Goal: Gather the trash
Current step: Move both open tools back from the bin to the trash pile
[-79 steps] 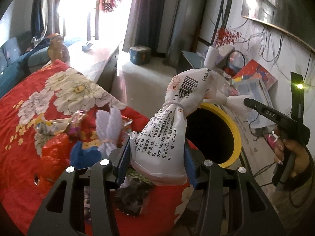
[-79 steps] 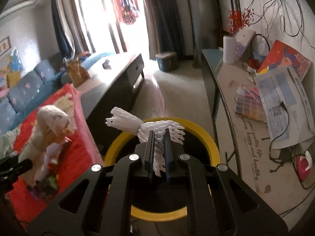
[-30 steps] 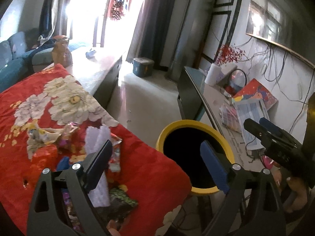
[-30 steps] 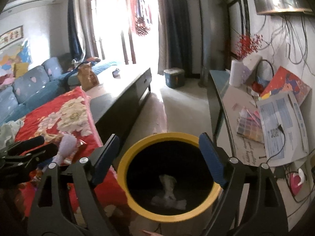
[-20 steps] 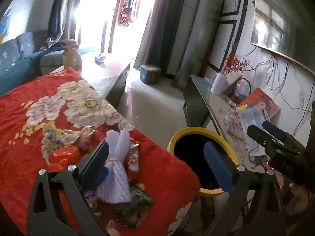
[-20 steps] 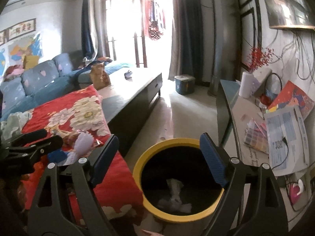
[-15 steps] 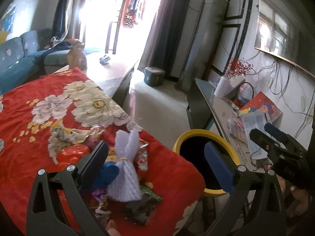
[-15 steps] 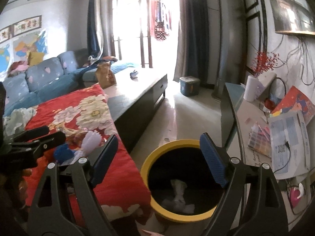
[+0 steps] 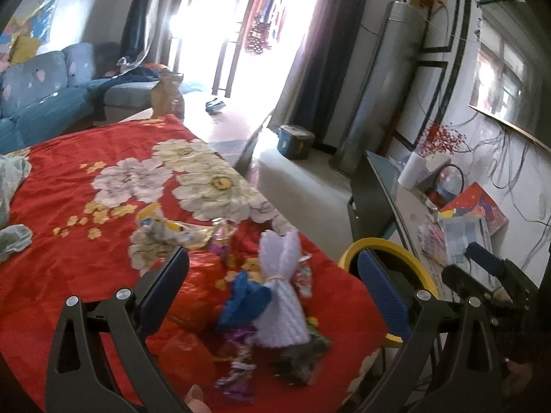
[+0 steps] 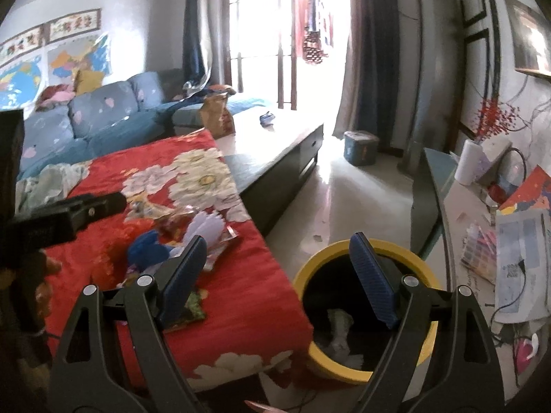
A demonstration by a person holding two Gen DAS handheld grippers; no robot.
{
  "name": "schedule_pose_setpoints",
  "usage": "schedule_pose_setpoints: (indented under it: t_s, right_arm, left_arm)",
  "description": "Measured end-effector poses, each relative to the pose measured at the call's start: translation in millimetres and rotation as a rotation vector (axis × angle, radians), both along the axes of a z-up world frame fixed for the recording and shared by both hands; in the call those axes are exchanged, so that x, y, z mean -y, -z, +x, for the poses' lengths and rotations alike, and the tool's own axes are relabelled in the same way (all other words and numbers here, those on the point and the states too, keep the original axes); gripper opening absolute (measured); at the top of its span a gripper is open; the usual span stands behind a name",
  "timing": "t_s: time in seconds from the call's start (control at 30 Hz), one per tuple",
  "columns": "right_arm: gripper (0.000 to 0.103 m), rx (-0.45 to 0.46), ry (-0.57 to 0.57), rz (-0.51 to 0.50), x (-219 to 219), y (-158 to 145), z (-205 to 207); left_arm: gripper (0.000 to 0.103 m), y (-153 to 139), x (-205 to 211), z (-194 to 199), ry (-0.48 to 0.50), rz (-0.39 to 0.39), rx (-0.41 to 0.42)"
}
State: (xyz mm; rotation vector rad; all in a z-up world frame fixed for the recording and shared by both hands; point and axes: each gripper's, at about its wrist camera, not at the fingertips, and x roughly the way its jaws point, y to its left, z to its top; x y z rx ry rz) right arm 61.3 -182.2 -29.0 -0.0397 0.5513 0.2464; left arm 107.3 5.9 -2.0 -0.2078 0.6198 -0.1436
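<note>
Hovering over a low table draped in a red floral cloth [image 9: 103,158], two hand-held claws both stand empty. The left claw [image 9: 272,285] has its jaws spread wide with nothing between the pads. Just ahead of it and slightly below lies a small heap of trash [image 9: 261,296]: a white foam net sleeve [image 9: 280,296] tied at its neck, a blue crumpled scrap [image 9: 246,297] touching the sleeve's left side, shiny wrappers and a dark packet nearer the claw. The right claw [image 10: 279,272] is also wide and holds nothing. Below and ahead of its right finger stands a black bin with a yellow rim [image 10: 311,268], set on the floor just beside the table's edge, with pale trash already lying at the bottom. The same heap sits ahead of the right claw's left finger.

The step in hand appears to be the reach for the next piece. The next move likely calls for the left claw to drop forward onto the heap, straddle the white sleeve, and close on it without dragging the loose wrappers.
</note>
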Motion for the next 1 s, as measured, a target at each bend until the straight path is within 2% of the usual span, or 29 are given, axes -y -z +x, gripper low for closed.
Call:
schedule_pose_setpoints:
  t_s: [0.53, 0.83, 1.0]
  right_arm:
    - [0.076, -0.109, -0.171, -0.008, -59.6, 27.8, -9.3]
    - [0.076, -0.177, -0.218, -0.013, -75.3, 55.2, -9.5]
    - [0.076, -0.204, -0.219, -0.012, -73.2, 66.0, -6.7]
  left_arm:
    - [0.096, 6.8, -73.9, -7.3, -0.115, 0.021, -0.043]
    - [0.096, 28.2, -100.1, -21.6, -0.108, 0.026, -0.105]
    - [0.095, 46.1, -103.9, -27.1, -0.083, -0.017, -0.155]
